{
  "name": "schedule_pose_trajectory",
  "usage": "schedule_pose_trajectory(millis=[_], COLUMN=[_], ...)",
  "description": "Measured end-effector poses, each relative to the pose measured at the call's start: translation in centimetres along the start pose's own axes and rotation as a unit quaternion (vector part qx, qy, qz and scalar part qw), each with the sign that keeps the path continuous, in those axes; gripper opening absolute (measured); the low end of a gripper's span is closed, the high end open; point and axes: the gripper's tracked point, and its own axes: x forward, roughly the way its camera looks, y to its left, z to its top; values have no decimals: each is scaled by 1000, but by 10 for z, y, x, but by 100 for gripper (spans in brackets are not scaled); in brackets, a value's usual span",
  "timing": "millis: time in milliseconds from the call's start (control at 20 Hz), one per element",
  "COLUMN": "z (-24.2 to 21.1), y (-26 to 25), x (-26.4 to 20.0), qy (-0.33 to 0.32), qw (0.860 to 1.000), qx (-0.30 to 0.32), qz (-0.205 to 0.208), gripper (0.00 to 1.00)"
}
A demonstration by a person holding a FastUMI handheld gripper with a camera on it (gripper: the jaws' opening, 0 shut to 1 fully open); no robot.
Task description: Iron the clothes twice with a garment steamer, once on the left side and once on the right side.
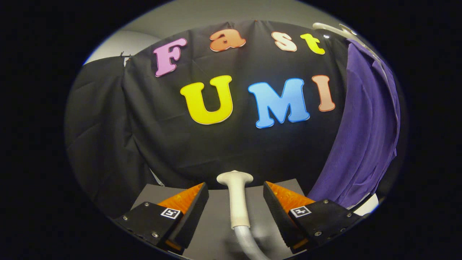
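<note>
The garment steamer's cream handle lies on a grey table, its flat head pointing away toward the booth's black cloth and its pale hose trailing back under me. My gripper is open, one finger on each side of the handle, with a gap to it on both sides. A purple garment hangs on a white hanger to the right, beyond the right finger.
The black cloth wall stands close behind the table's far edge. A grey wall shows above it. A white object sits low under the garment's hem at the right.
</note>
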Motion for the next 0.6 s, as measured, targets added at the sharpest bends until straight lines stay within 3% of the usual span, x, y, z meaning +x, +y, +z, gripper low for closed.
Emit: schedule_pose_trajectory(millis=[300,600], z=[-33,-78], y=[-5,5], x=[53,87], qy=[98,171], qw=[994,984], qx=[53,57], qz=[-13,-5], gripper=[89,78])
